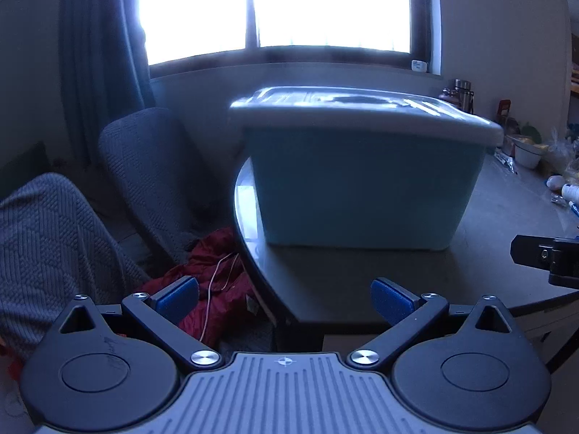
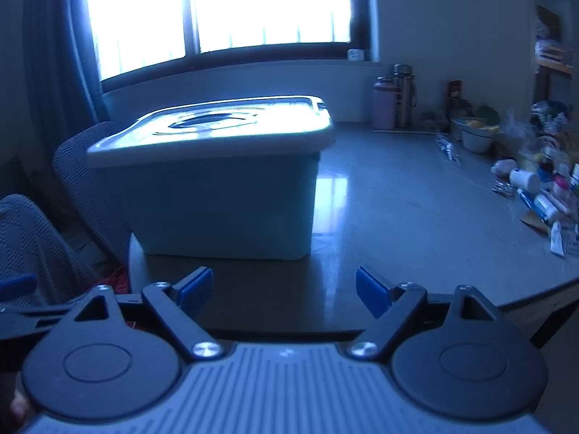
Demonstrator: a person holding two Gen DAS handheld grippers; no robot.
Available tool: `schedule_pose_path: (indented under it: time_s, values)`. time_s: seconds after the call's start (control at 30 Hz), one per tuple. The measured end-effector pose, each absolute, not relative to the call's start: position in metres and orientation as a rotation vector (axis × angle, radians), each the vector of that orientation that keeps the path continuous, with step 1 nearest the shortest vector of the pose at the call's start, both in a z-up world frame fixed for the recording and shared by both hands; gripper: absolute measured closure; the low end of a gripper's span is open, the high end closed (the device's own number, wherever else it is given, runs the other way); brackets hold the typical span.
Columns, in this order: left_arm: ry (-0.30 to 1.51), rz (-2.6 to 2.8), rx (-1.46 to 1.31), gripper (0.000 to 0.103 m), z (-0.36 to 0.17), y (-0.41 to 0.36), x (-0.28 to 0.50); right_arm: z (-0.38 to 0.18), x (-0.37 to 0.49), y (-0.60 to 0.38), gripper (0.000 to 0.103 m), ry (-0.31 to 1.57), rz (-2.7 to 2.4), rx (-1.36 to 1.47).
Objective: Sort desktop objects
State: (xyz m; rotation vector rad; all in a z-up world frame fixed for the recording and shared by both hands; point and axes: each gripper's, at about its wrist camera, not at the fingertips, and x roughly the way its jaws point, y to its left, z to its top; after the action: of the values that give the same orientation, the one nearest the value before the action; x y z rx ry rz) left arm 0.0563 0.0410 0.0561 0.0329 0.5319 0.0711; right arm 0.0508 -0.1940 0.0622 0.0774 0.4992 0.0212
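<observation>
Jaws of both grippers gape before smooth rectangular lidded bin.

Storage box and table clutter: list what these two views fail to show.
- Inside of the blue storage box: both views, hidden by its closed white lid.
- Small bottles and tubes: right wrist view, blurred; labels unreadable.
- Same clutter in the left wrist view: cut off by the right edge.
- Outside the window: glare.

I get harsh backlight from the blown-out window; the room reads dim and blue, the tabletop shows glare, motion blur softens everything, and the edges bow.
</observation>
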Motion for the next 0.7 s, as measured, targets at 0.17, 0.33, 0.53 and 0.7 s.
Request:
schedule_pose_path:
  time_s: [0.17, 0.33, 0.53, 0.7]
  values:
    - [0.517, 0.069, -0.064, 0.0, 0.035, 0.055, 0.05, 0.042, 0.043, -0.185, 0.017, 0.456, 0.024, 0.052]
    - [0.492, 0.077, -0.084, 0.0, 0.027, 0.06, 0.053, 0.037, 0.04, -0.175, 0.017, 0.433, 0.05, 0.025]
    - [0.473, 0.079, -0.008, 0.0, 0.027, 0.057, 0.057, 0.036, 0.045, -0.171, 0.017, 0.431, 0.057, 0.045]
    - [0.498, 0.065, -0.012, 0.0, 0.03, 0.058, 0.063, 0.031, 0.047, -0.169, 0.017, 0.446, 0.053, 0.051]
